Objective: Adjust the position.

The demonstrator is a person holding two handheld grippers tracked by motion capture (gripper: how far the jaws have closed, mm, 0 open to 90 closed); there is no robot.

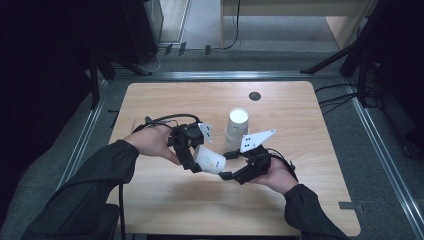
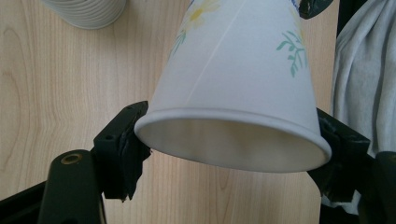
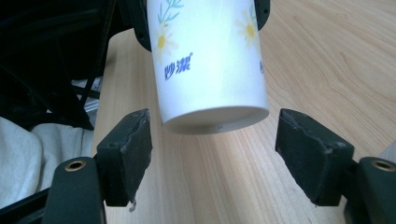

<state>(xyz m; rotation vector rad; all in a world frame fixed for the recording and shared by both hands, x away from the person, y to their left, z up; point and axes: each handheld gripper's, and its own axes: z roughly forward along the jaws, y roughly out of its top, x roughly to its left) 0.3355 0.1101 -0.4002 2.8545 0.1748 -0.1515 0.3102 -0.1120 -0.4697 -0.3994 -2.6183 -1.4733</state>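
Near the desk's [image 1: 150,100] front edge, your left gripper [image 1: 192,161] clamps the paper cup's [image 1: 210,161] rim. Right gripper [image 1: 230,165] gapes, seemingly untouching, around its base; closing hard could crush or dislodge it.

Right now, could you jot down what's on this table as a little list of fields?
Surface: wooden table
Held thing: paper cup with flower print, lying tilted
Holder: left hand-held gripper, jaws clamped at the cup's rim
Other tool: right hand-held gripper, jaws open either side of the cup's base, not touching
Also there: stack of cups, upright
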